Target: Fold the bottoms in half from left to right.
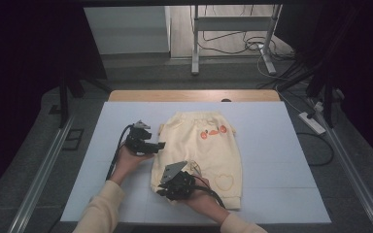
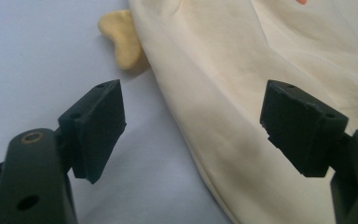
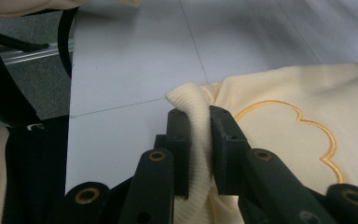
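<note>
Cream garment (image 1: pixel 209 150) ribbed cuff (image 3: pixel 193 121) pinched by right gripper (image 3: pixel 199 140) fingers, left gripper (image 2: pixel 193 126) fingers wide, empty

Garment (image 1: pixel 209 150) near hem hidden under right gripper (image 1: pixel 167 187) & hand; orange print (image 2: pixel 302 2) cut off by top edge in left gripper view

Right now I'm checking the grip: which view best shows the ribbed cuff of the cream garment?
The right gripper view: the ribbed cuff sits pinched in the right claw. In the high view that hand covers it; the left gripper view shows plain cloth.

A pale blue table (image 1: pixel 272 145) carries cream-yellow trousers (image 1: pixel 209 150), apparently folded.
</note>
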Demonstrator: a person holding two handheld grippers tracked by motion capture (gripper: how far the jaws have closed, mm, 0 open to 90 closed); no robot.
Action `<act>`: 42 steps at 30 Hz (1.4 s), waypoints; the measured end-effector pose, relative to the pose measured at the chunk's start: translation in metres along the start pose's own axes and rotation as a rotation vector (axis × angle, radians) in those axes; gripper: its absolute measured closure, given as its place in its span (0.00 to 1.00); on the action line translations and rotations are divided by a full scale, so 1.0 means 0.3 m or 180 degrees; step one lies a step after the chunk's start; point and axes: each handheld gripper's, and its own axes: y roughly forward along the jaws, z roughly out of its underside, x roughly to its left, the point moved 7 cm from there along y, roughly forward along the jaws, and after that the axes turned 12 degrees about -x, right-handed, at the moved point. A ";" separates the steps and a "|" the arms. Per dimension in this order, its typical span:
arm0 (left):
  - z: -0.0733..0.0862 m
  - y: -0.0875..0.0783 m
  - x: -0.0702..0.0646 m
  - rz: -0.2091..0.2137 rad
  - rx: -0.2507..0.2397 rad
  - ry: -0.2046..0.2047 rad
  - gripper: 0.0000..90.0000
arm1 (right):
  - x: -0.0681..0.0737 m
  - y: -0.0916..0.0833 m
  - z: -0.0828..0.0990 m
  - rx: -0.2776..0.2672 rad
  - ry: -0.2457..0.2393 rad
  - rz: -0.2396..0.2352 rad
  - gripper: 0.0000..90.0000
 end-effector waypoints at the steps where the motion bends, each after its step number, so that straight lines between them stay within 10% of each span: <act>1: -0.002 0.003 0.000 -0.0009 0.0010 0.0007 0.24 | 0.000 0.000 0.000 -0.0006 -0.0001 0.0000 0.87; 18: -0.078 0.049 0.018 -0.0014 0.0018 0.0016 0.24 | 0.000 -0.006 -0.001 -0.0010 0.0008 0.0000 0.87; 42: -0.047 0.145 0.104 -0.0114 0.0160 -0.0242 0.16 | 0.003 0.003 0.011 0.0019 0.0008 -0.0004 0.87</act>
